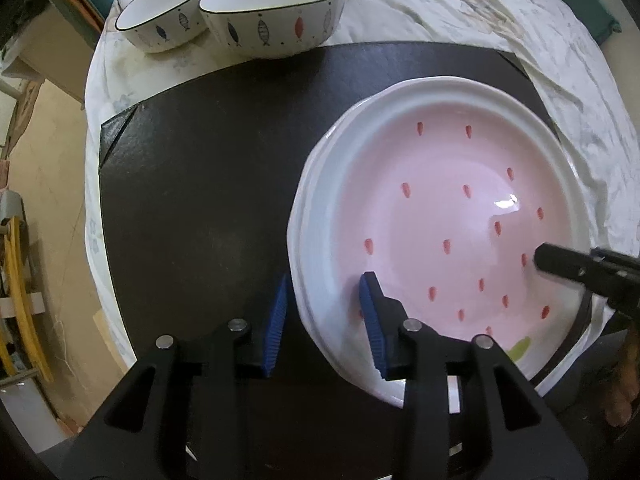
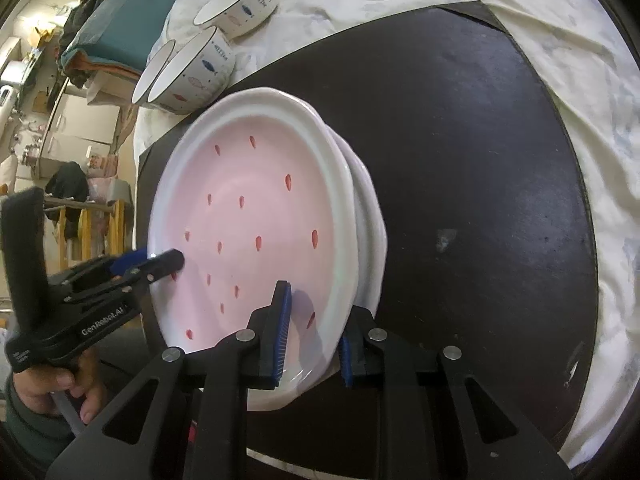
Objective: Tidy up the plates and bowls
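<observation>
I work in a cluttered home room: a cloth-draped table [image 1: 460, 12] holds fish-patterned bowls [image 1: 276, 16], with cardboard boxes [image 2: 86, 120] stacked behind.

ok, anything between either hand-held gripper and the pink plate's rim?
Nothing visible. The right hand-held gripper is clamped on the pink plate at its rim. The left hand-held gripper straddles the opposite rim, pads not pressing. The bowls stand apart on the cloth.
</observation>
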